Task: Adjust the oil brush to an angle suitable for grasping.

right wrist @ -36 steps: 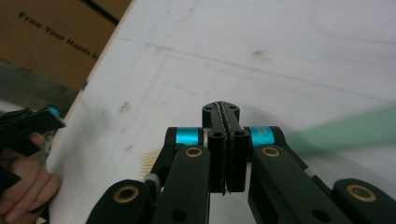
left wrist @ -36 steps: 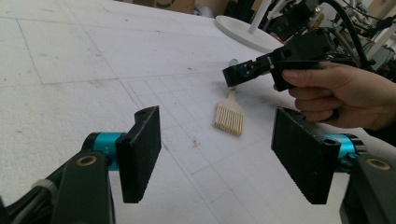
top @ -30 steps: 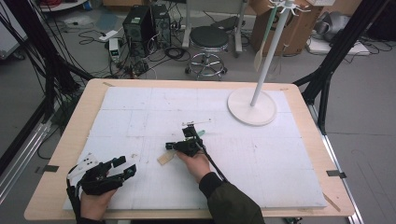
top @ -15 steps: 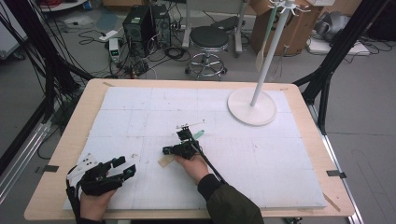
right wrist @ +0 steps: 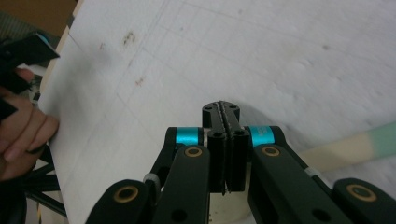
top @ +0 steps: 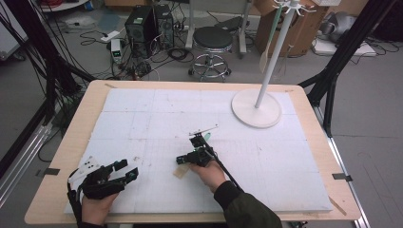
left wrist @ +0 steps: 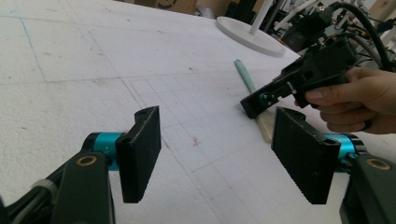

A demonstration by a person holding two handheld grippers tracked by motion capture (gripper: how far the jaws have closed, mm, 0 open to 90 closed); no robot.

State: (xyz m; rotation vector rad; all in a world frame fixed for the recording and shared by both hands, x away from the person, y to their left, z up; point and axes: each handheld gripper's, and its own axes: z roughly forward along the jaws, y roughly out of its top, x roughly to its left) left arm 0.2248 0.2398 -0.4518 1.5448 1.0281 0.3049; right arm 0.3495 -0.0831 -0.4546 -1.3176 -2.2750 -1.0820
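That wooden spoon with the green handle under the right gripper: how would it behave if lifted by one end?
The spoon looks like one solid wooden piece, so probably stiff and light. Its thin handle lies flat on the rough white foam mat, so it likely won't slide much, though a round handle might roll. Gripped by one end in the right gripper, it may pivot.

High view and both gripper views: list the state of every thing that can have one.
Left gripper: open, nothing between the jaws, low at the table's near left.
Right gripper: shut, pads together, tips over the spatula.
Spatula: lying flat on the table; whether it is gripped cannot be told.
Stand: upright on the table's far right.
Hanging utensil: hung from the stand's top.
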